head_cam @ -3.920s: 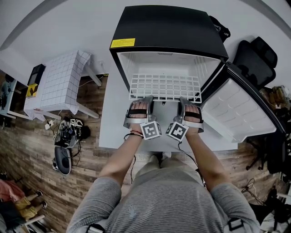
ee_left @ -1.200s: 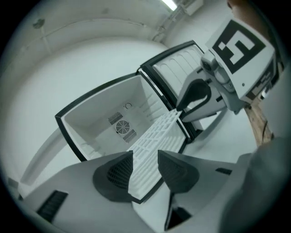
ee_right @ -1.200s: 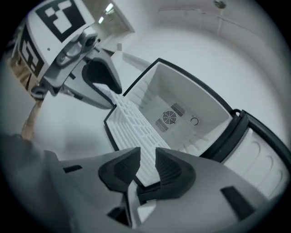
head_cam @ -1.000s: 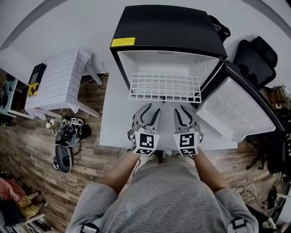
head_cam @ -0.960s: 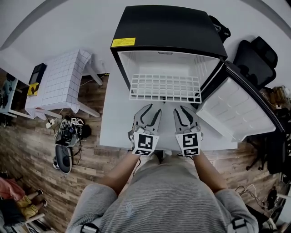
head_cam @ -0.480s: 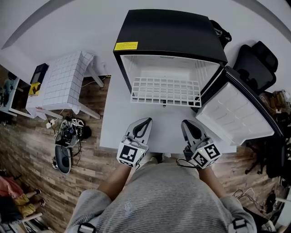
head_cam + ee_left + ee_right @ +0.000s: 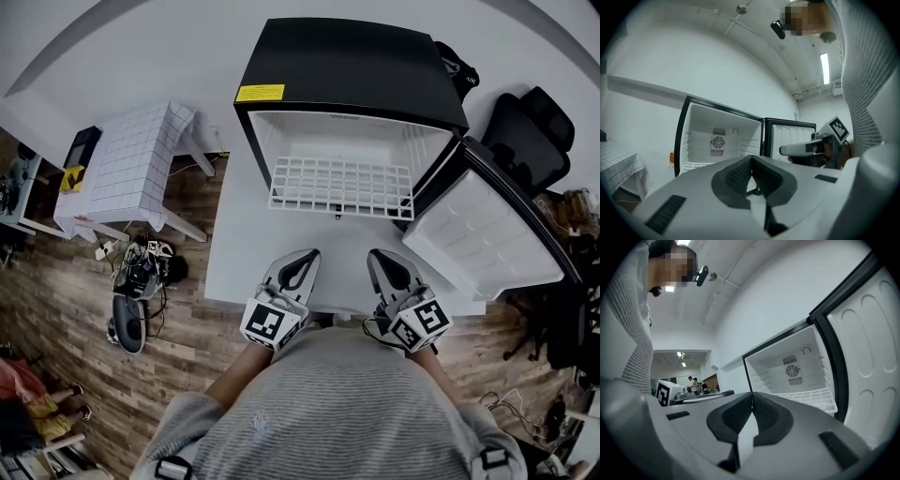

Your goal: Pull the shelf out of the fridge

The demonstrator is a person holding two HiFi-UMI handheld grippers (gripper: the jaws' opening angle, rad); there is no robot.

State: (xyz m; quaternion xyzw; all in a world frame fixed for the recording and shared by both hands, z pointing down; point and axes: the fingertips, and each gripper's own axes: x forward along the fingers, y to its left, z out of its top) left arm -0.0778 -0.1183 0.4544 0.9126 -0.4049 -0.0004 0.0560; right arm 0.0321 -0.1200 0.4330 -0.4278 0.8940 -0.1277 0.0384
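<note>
The black mini fridge (image 7: 349, 66) stands open on a white table (image 7: 239, 262), its door (image 7: 487, 230) swung out to the right. The white wire shelf (image 7: 341, 187) sticks partly out of the fridge's front. Both grippers hang well back from it, near the table's front edge. My left gripper (image 7: 305, 255) is shut with nothing between its pads. My right gripper (image 7: 377, 256) is also shut and empty. In the left gripper view the fridge (image 7: 719, 138) and the shelf (image 7: 696, 164) show past the closed jaws; the right gripper view shows the shelf (image 7: 811, 397) the same way.
A small table with a white grid cloth (image 7: 127, 169) stands at the left. A black office chair (image 7: 525, 127) is behind the door at the right. Cables and shoes (image 7: 136, 281) lie on the wooden floor at the left.
Both grippers have let go of the shelf, drawn back toward the person, shut their jaws and rolled outward. The shelf stays partly pulled out.
</note>
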